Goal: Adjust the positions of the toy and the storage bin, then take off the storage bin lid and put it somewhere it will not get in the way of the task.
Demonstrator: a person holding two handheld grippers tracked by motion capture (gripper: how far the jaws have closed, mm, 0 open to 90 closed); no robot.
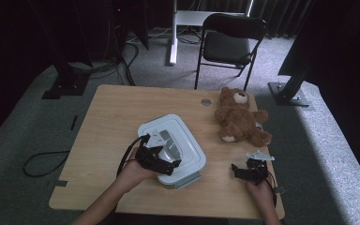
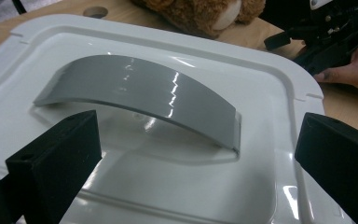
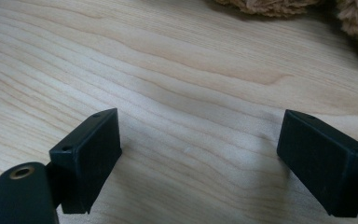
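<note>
— Where is the box, and how does it lie?

— The white rectangular plastic storage box (image 1: 173,150) with a grey arched handle (image 2: 140,95) on its lid sits near the middle of the light wooden table (image 1: 117,112), toward the near edge. Its long axis runs from far-left to near-right.

— And the left gripper (image 1: 161,164)?

— It hangs over the box's near end, jaws spread wide, either side of the handle, clasping nothing.

— The right gripper (image 1: 248,172)?

— Low over bare wood at the near right, jaws apart and empty. The brown plush teddy bear (image 1: 239,117) lies beyond it.
</note>
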